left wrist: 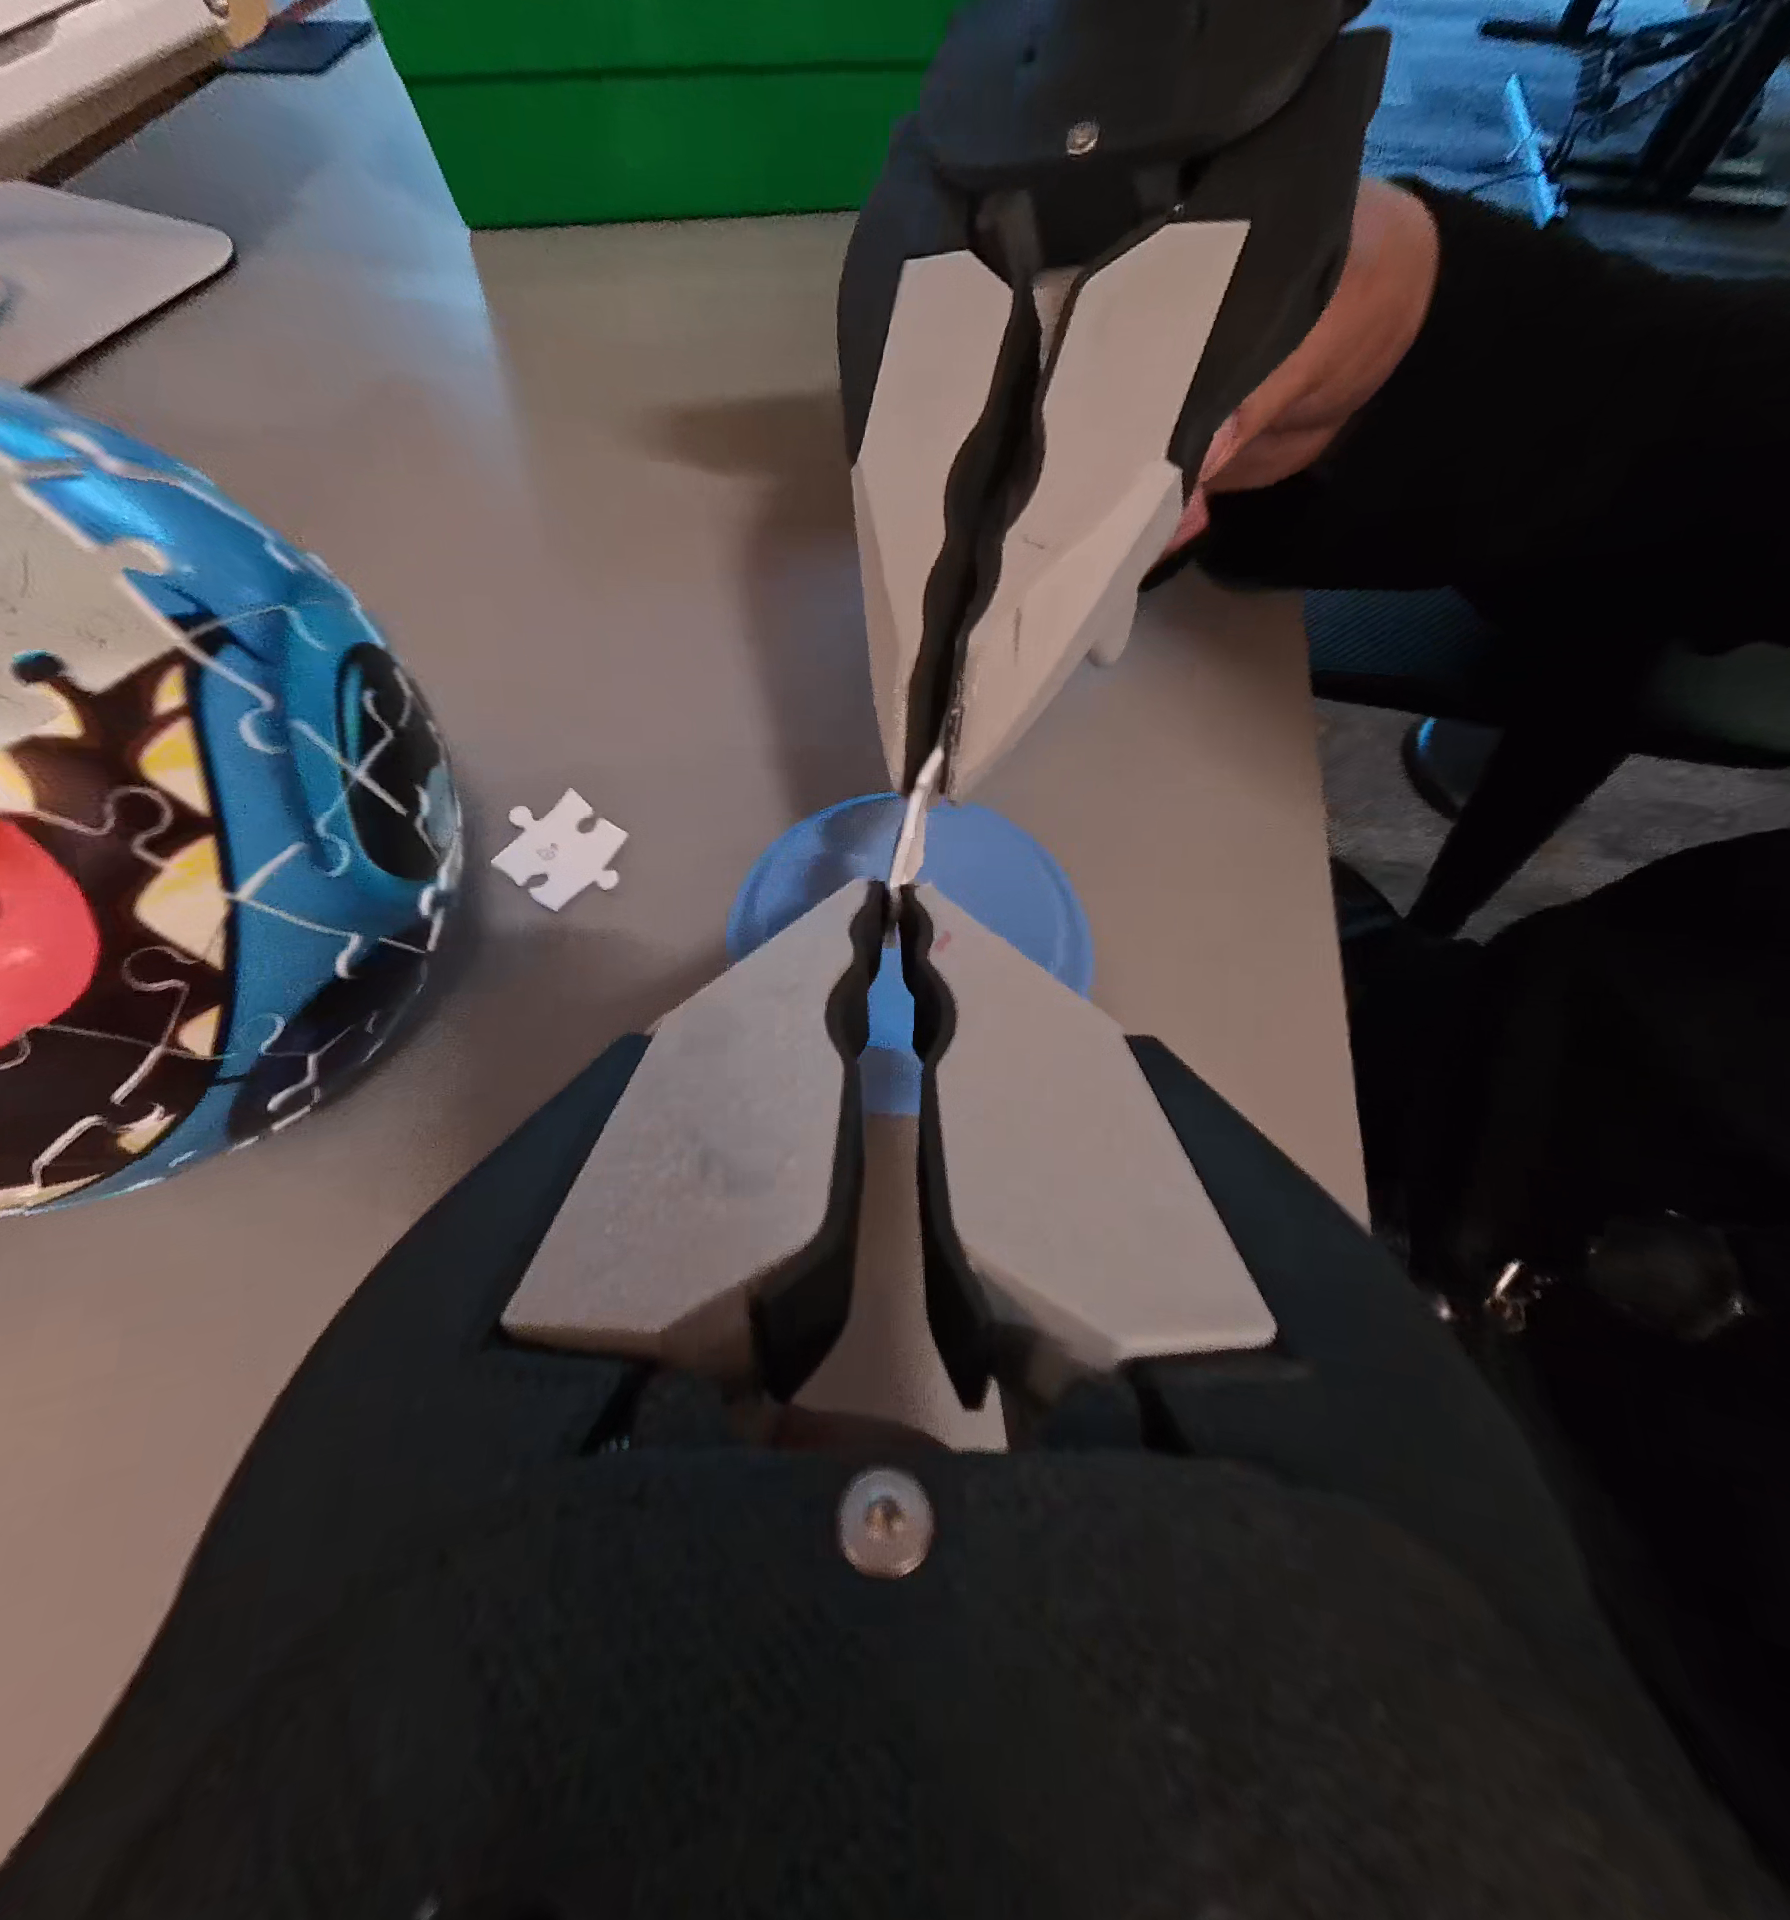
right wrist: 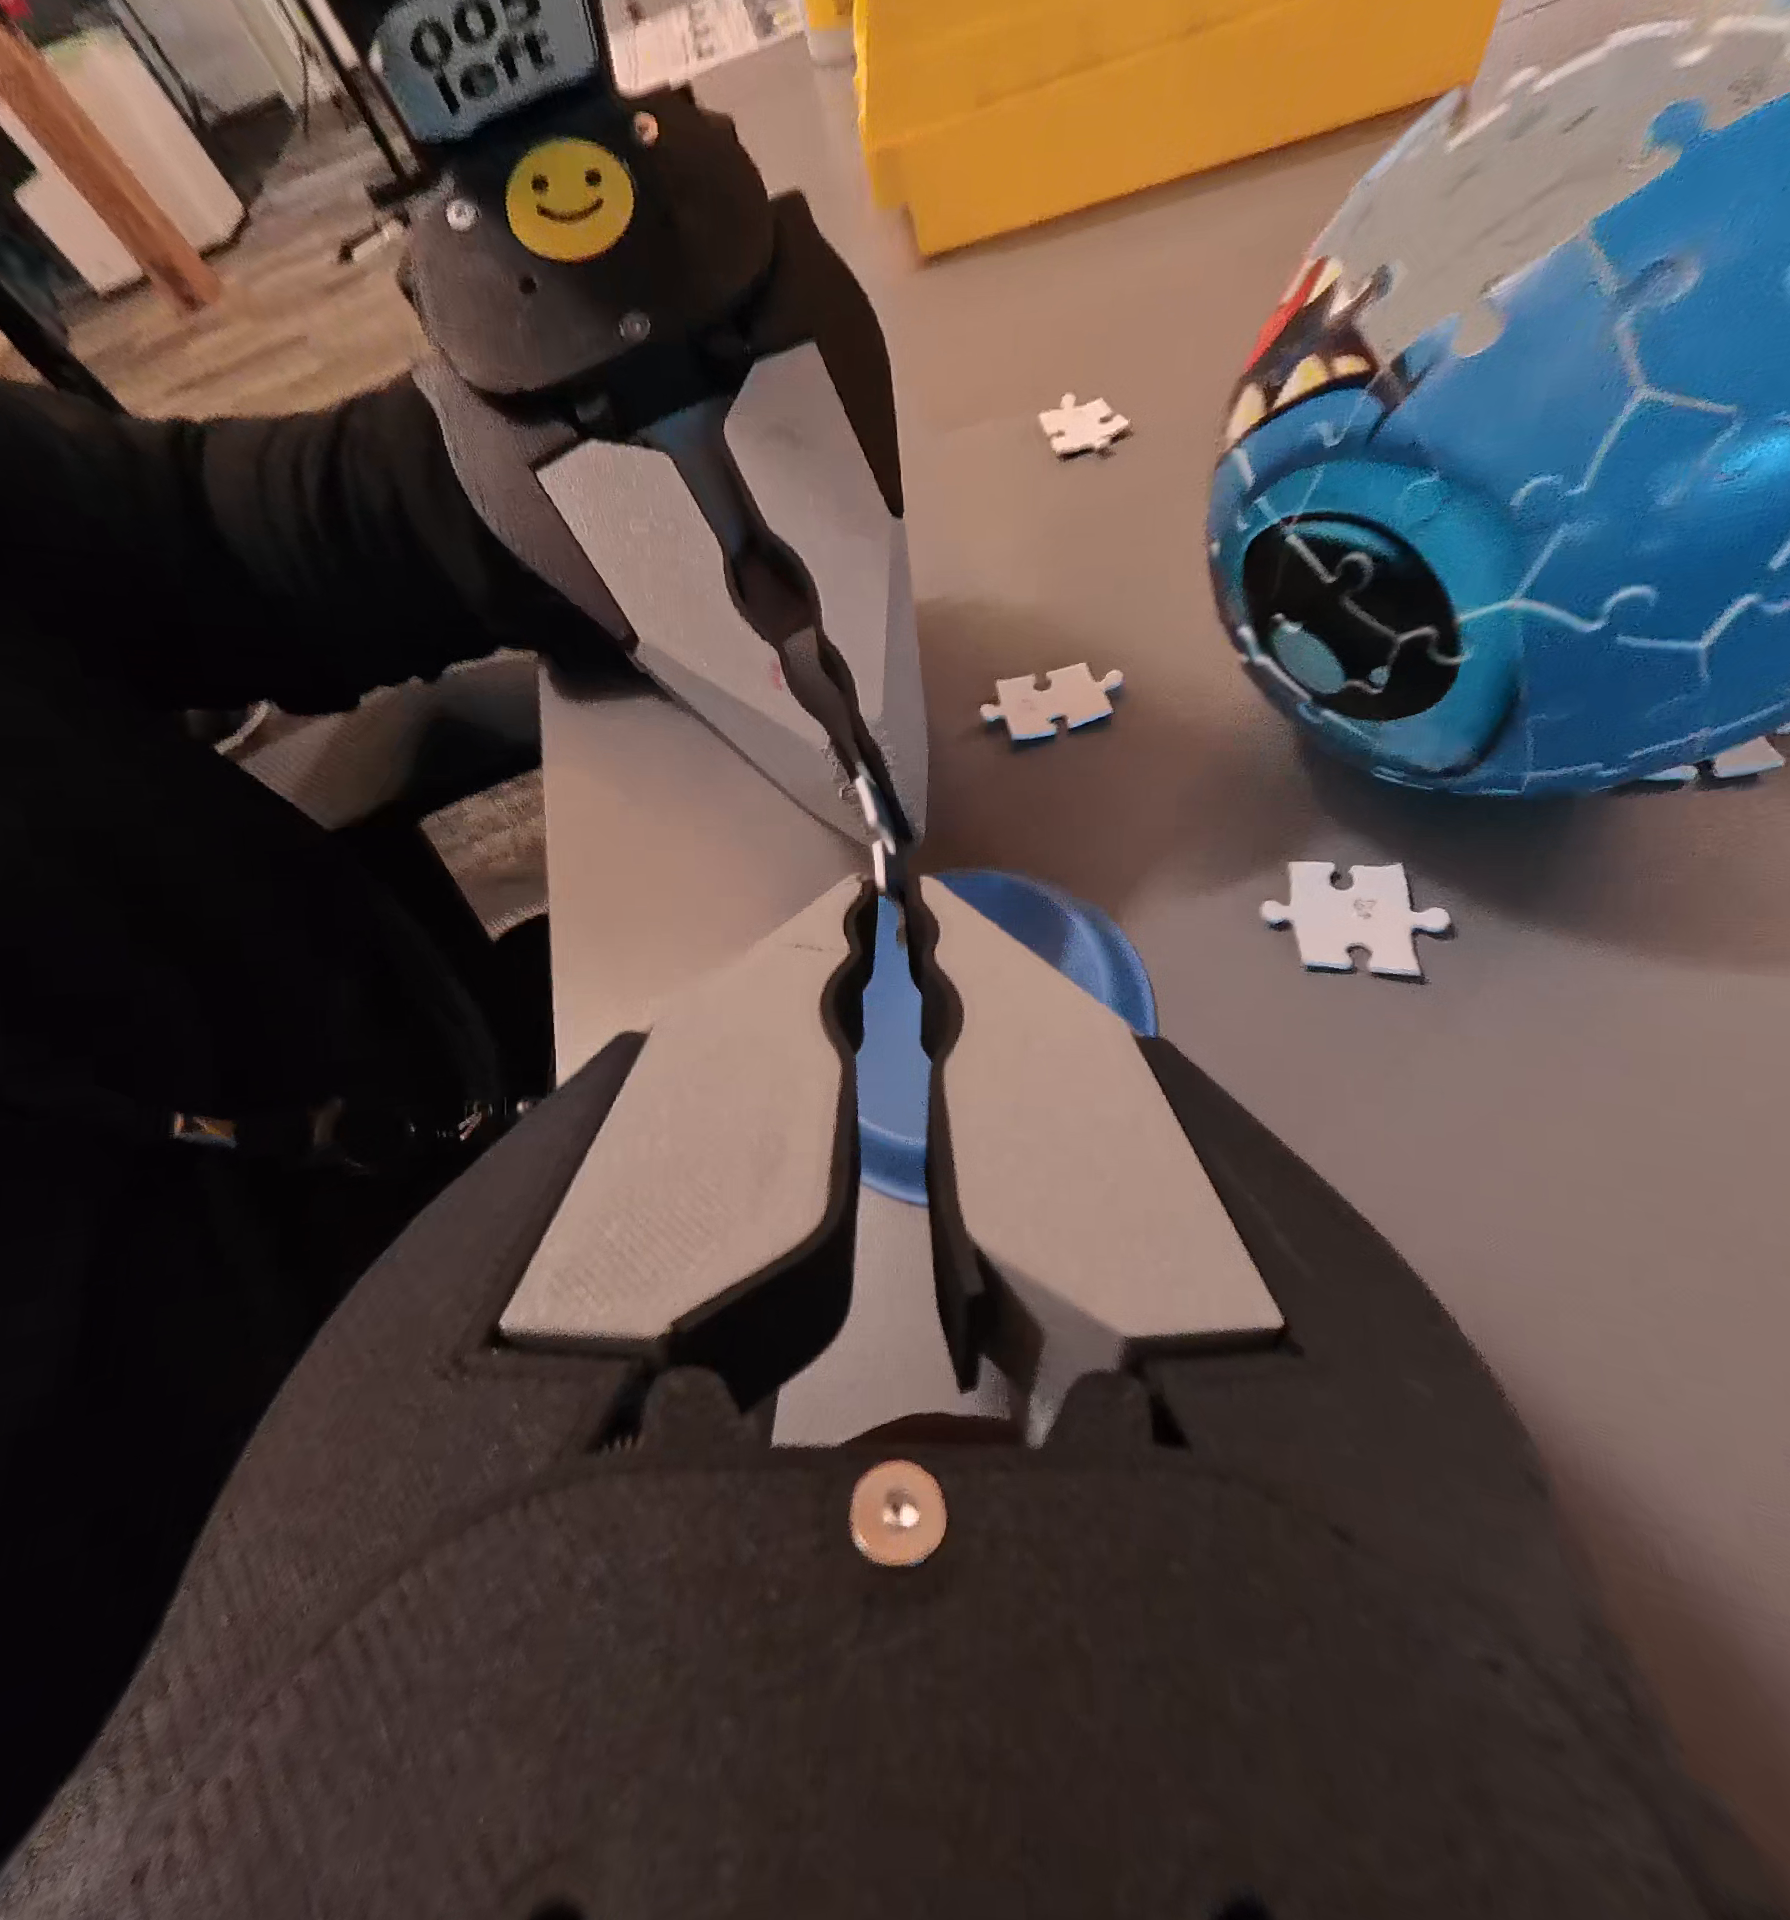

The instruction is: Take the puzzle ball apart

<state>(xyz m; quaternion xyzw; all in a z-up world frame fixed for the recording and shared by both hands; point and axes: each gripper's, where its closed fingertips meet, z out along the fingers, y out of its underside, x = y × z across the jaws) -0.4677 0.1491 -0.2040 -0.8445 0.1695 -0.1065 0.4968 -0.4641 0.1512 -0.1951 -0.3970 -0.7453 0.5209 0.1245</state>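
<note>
**Observer:** What are your tongs doing?

**Operator:** I have both sets meeting tip to tip above the near edge of the grey bench (left wrist: 600,540). My left tongs (left wrist: 893,904) are pressed together on one end of a small white puzzle piece (left wrist: 912,831), seen edge-on. My right tongs (right wrist: 886,891) pinch the other end of it, so the piece bridges the two. In the right wrist view the piece (right wrist: 875,821) looks like a thin sliver between the tips.

**Observer:** And the puzzle ball?

**Operator:** The puzzle ball (left wrist: 174,831) sits on the bench well to the left of my left tongs, apart from both sets. It is blue with a cartoon face, and part of its shell is open, with a jagged edge. From the right wrist view the ball (right wrist: 1597,540) lies far right, ahead of my right tongs.

**Observer:** Anything loose around it?

**Operator:** A white piece (left wrist: 558,850) lies face down between the ball and the tongs. The right wrist view shows three such pieces on the bench: one nearest (right wrist: 1353,920), one in the middle (right wrist: 1052,701), one farther back (right wrist: 1083,424). A blue round dish (left wrist: 995,894) sits directly below the pinched piece, near the bench edge.
</note>
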